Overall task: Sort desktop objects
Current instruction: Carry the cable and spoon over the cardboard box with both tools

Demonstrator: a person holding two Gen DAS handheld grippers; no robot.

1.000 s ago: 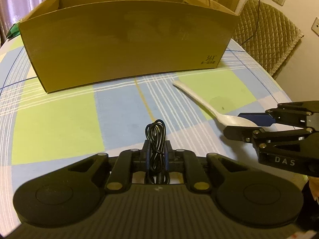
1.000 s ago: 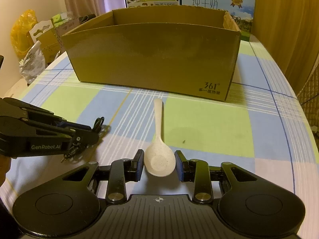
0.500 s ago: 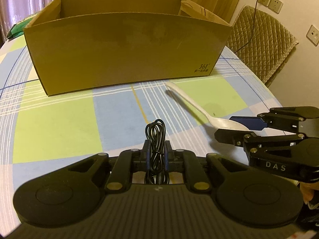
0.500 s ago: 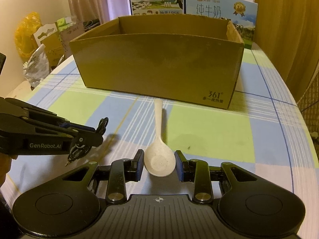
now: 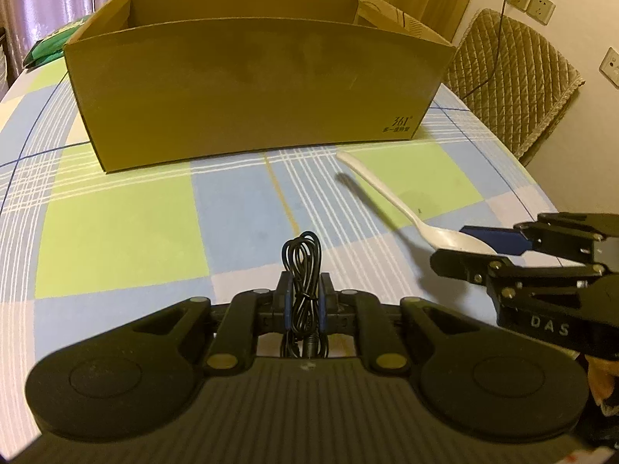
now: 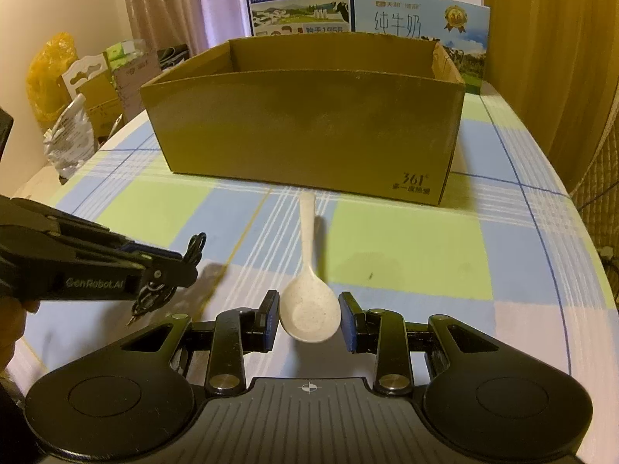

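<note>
Left claw [image 5: 303,295] clenches a coiled black cable [image 5: 302,266], right claw [image 6: 309,319] a speckled cream spoon [image 6: 309,301], both lifted for the brown cardboard box [image 6: 309,131].

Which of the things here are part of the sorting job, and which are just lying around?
Part of the job:
- black cable, clamped in the left gripper
- white spoon, held by its bowl in the right gripper
- cardboard box

Lying about:
- milk cartons
- yellow bag
- chair

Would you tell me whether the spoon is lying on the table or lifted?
Lifted. The spoon sits between the right gripper fingers, its handle casting a separate shadow on the tablecloth.
</note>
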